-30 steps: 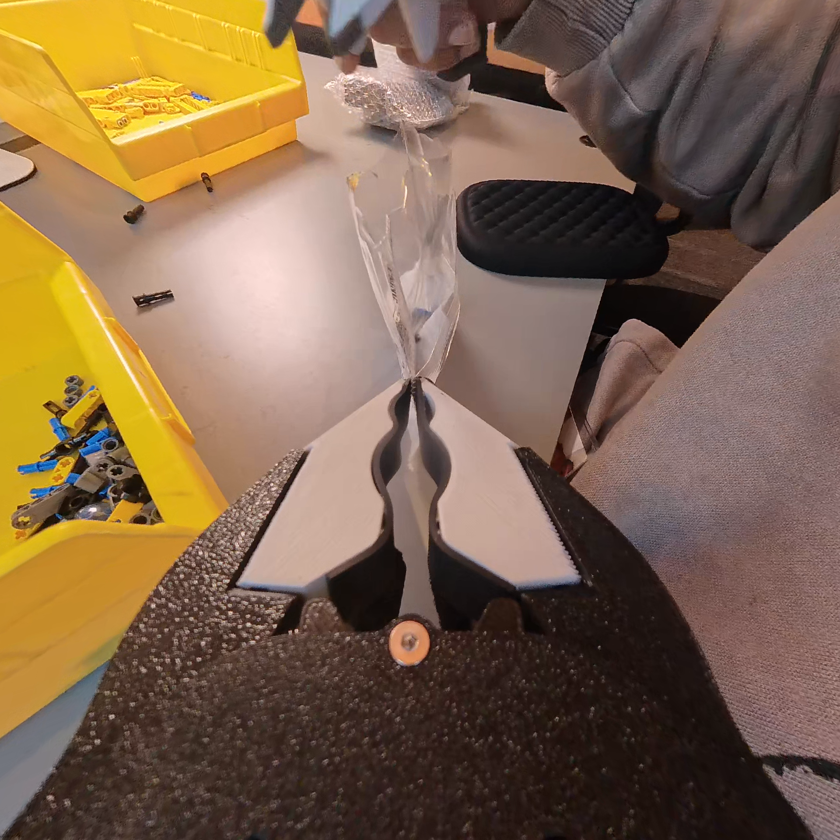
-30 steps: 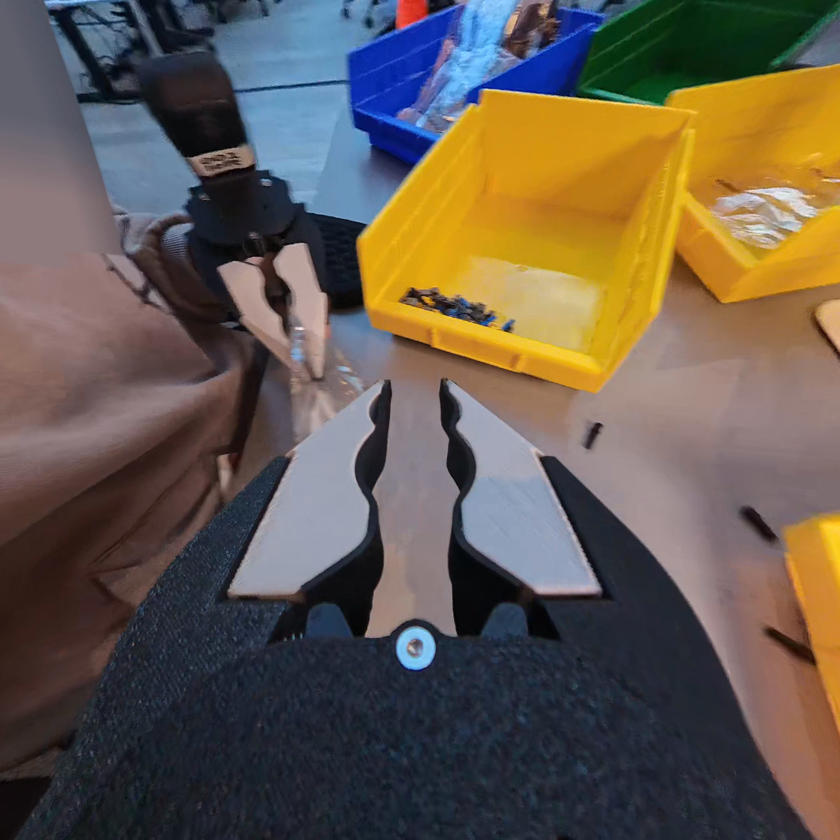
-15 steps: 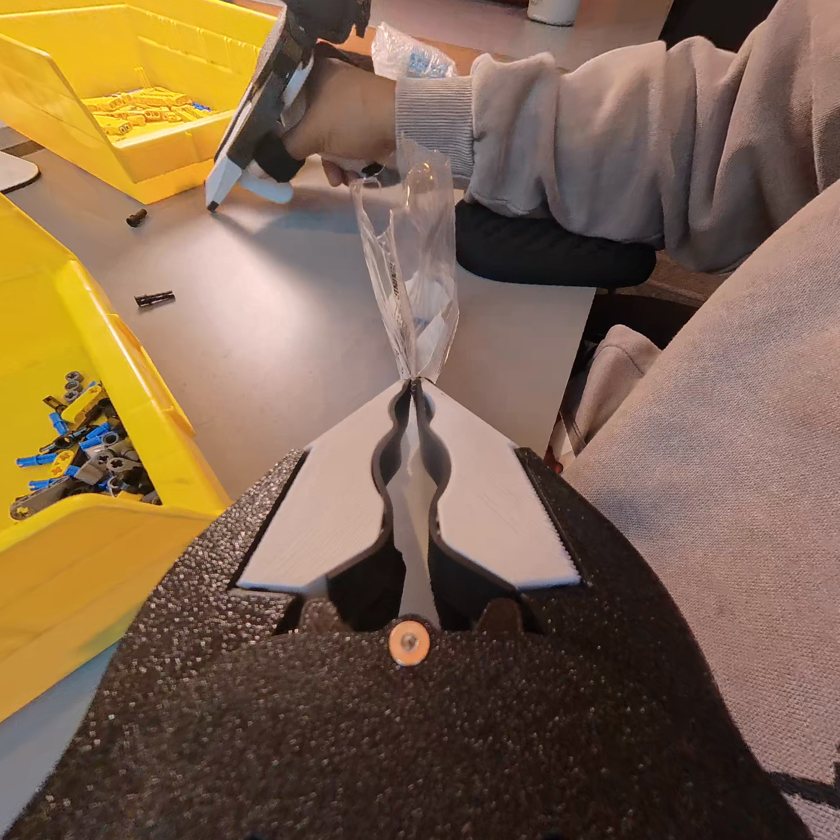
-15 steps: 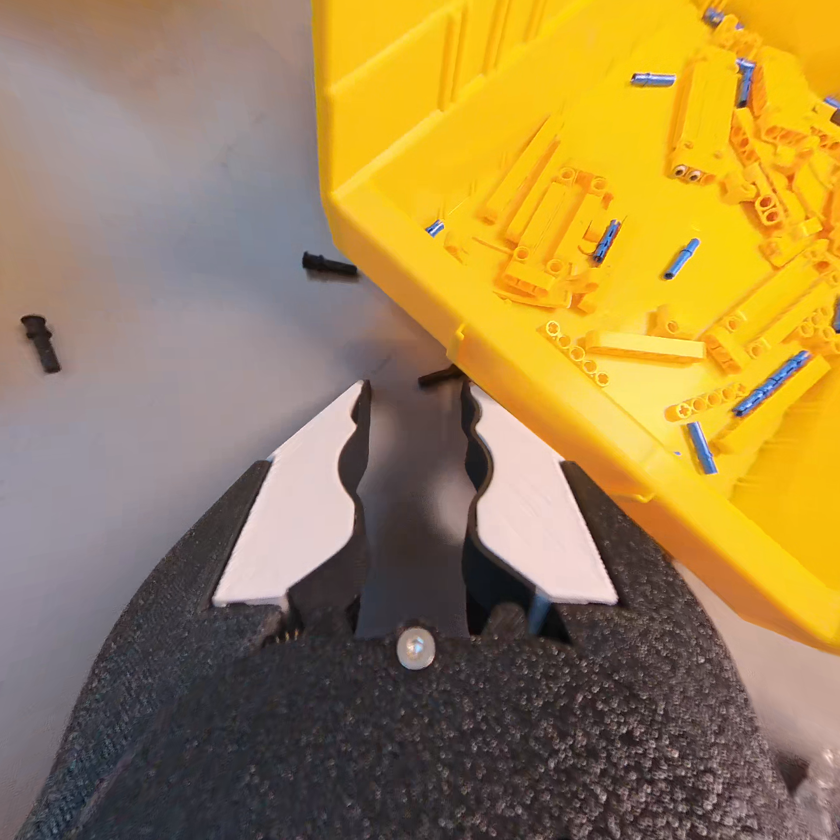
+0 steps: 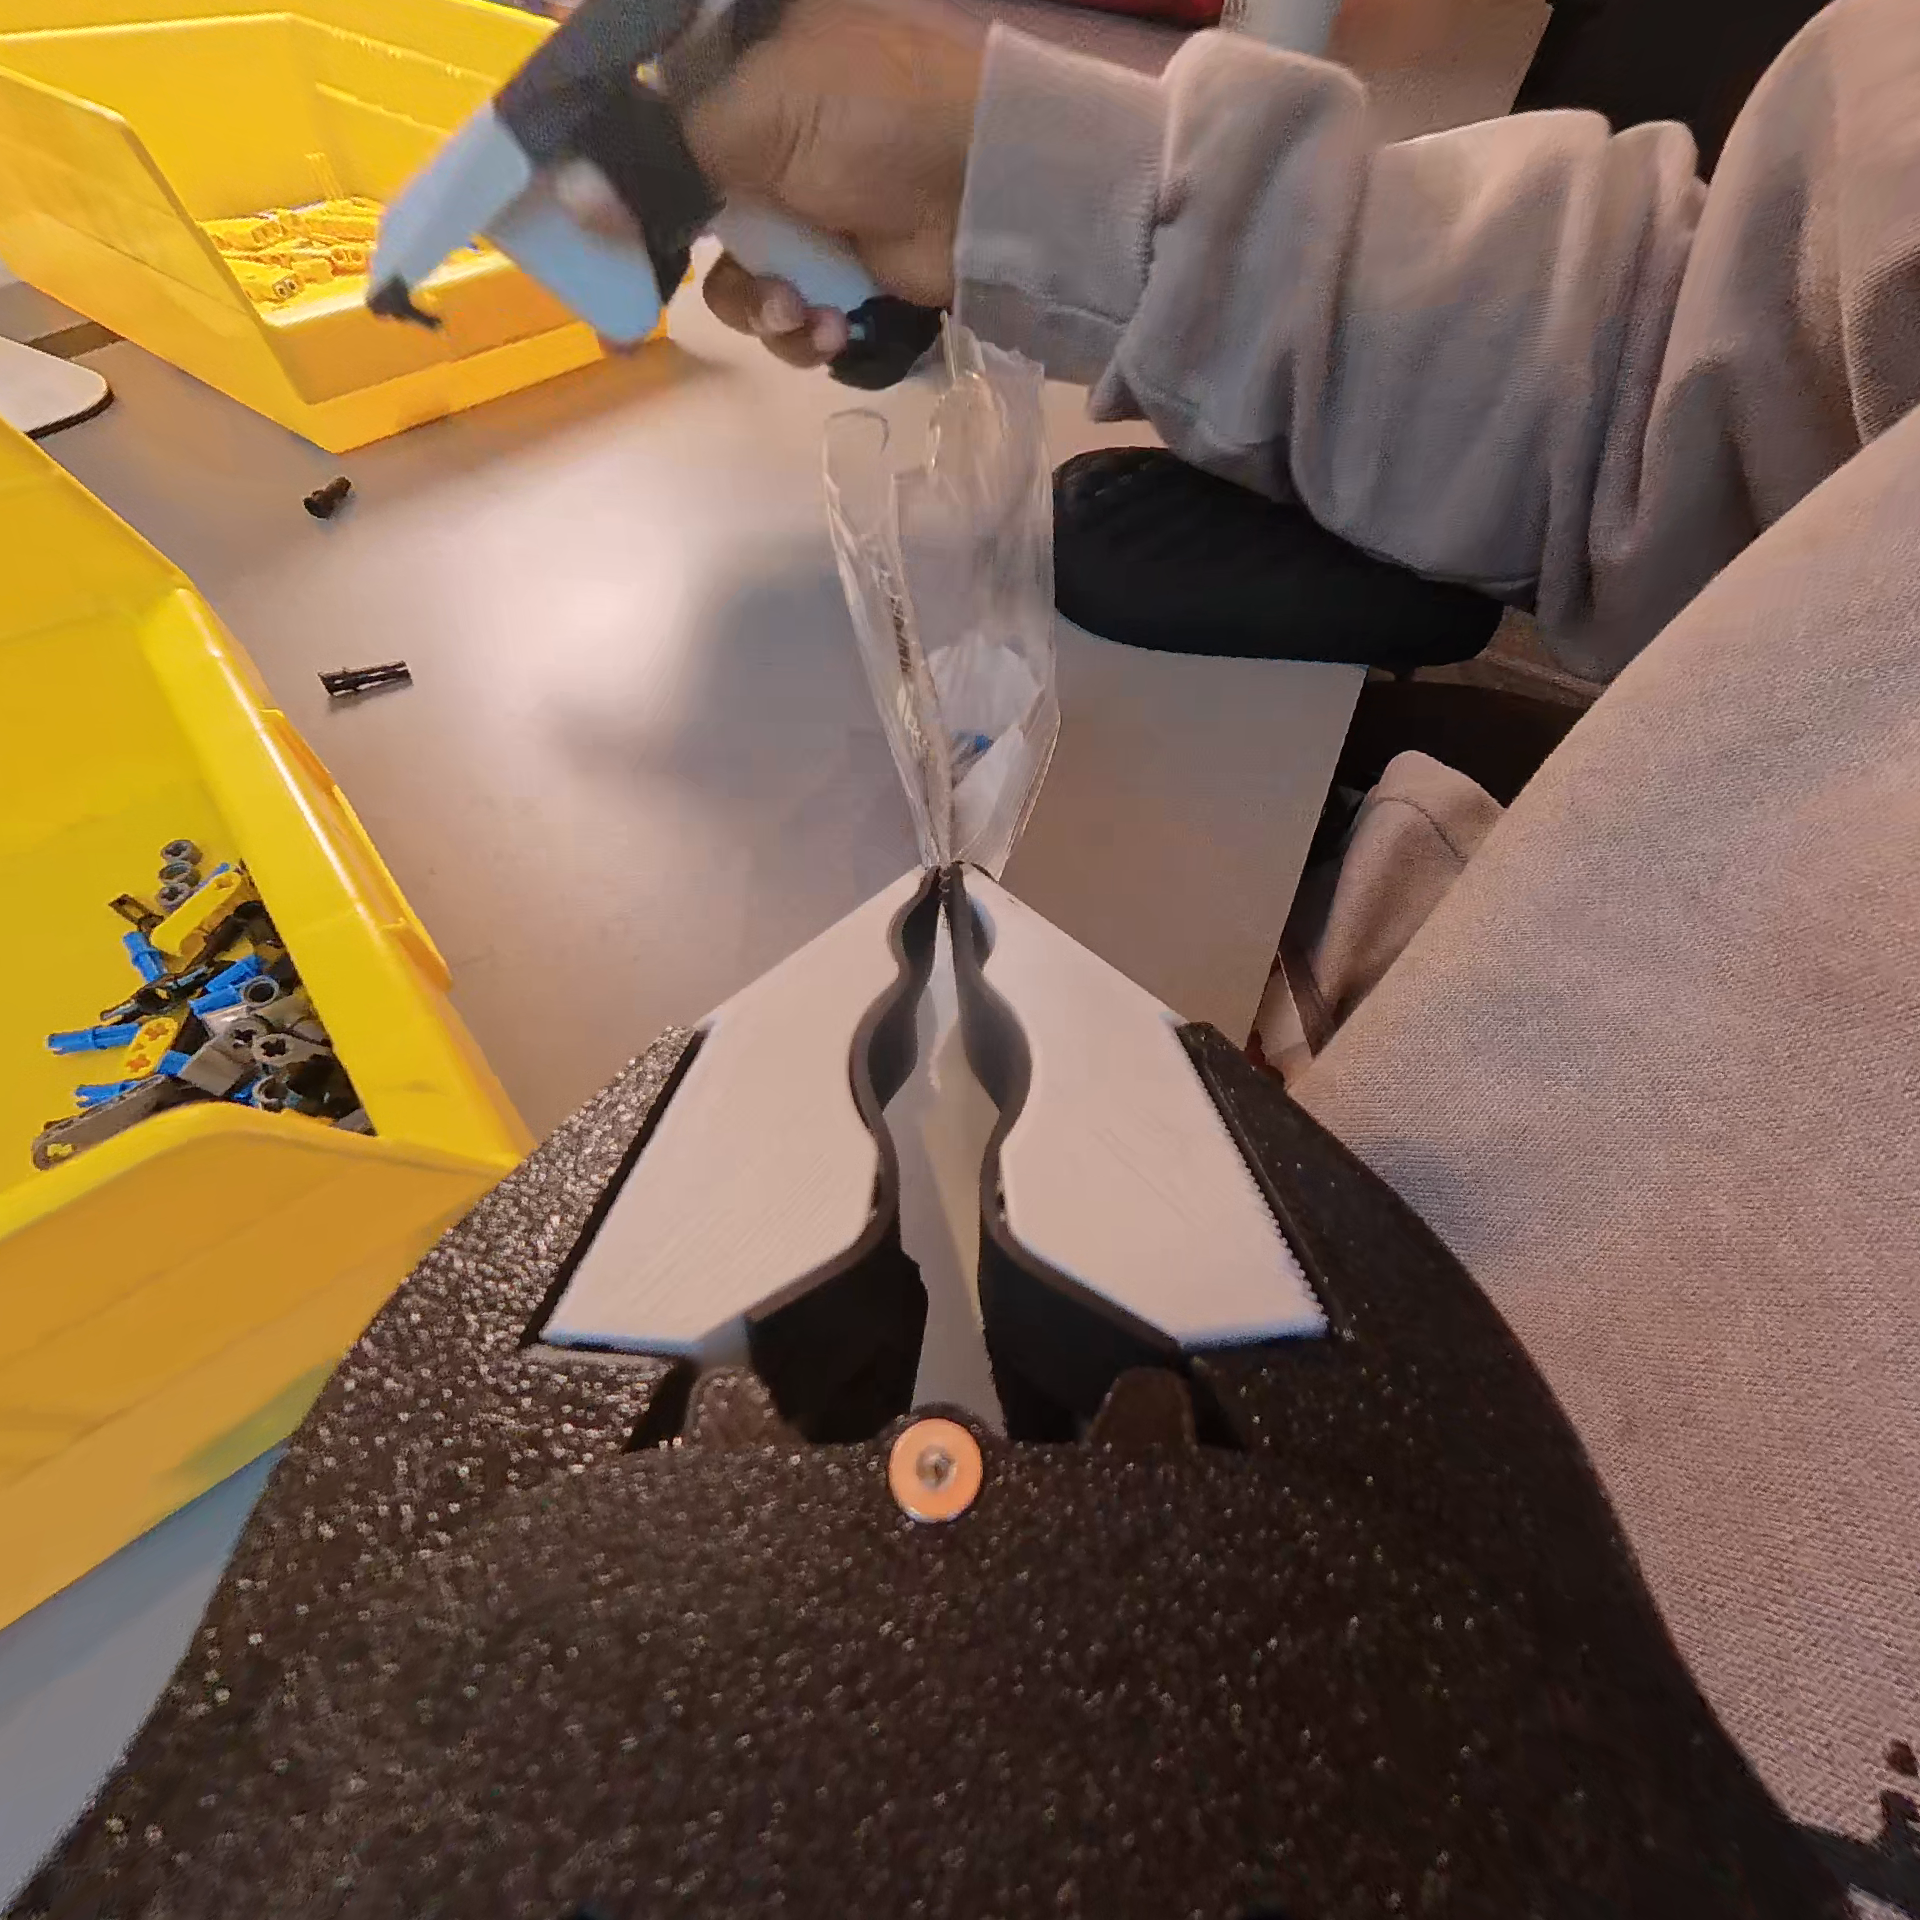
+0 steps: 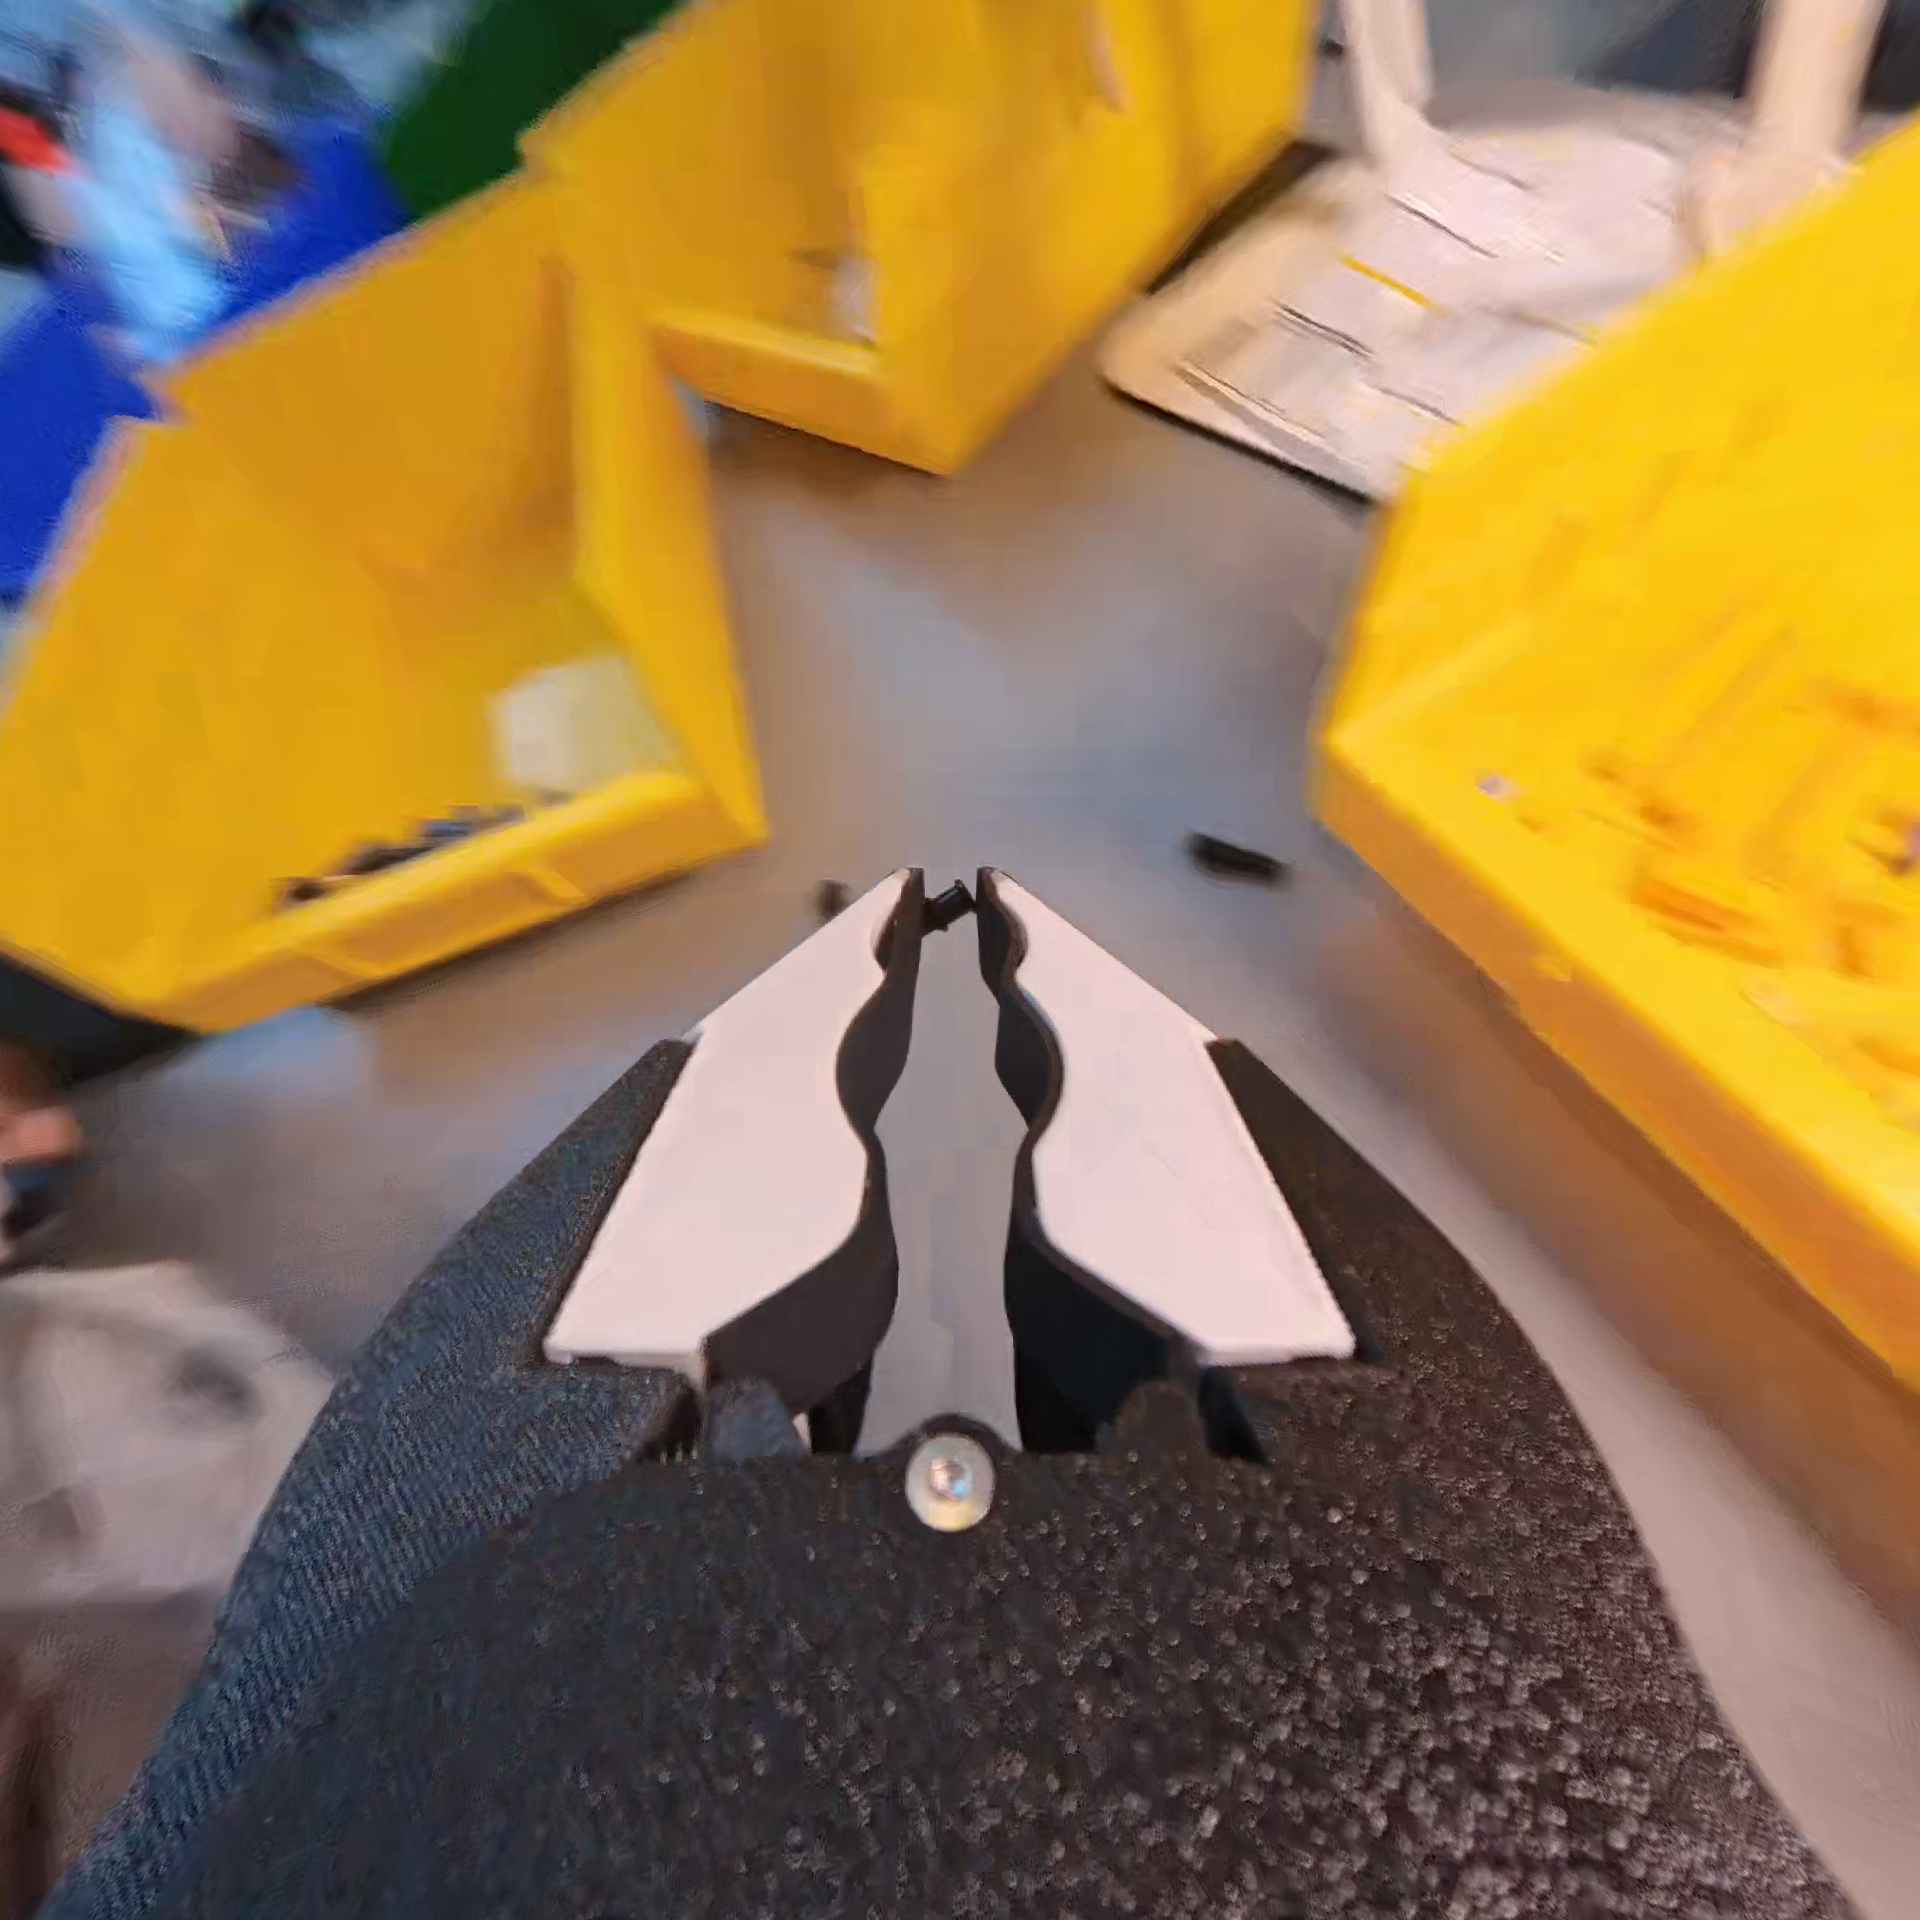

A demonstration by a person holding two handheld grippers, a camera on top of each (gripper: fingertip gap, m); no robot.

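Observation:
My left gripper point(image 5: 945, 878) is shut on the bottom edge of a clear plastic bag point(image 5: 951, 623), which stands open-mouthed above the tips, over the grey table point(image 5: 623, 644). My right gripper point(image 6: 948, 896) is shut on a small black pin point(image 6: 945, 896) pinched at its very tips, a little above the table. In the left wrist view the right gripper point(image 5: 405, 296), held by a hand, is up and left of the bag's mouth with the black pin point(image 5: 400, 303) at its tips. The right wrist view is blurred by motion.
A yellow bin point(image 5: 208, 1195) of mixed blue, grey and black parts is at my near left. A yellow bin point(image 5: 156, 177) of yellow parts is at the far left. Loose black pins point(image 5: 364, 681) point(image 5: 327, 497) lie on the table. A sleeved arm rests on a black armrest point(image 5: 1247, 603). About 25 cm separates my left fingertips from my right.
The right gripper dropped to the table by the bin of yellow parts, shut on a black pin and lifted it. The left gripper and bag stayed put.

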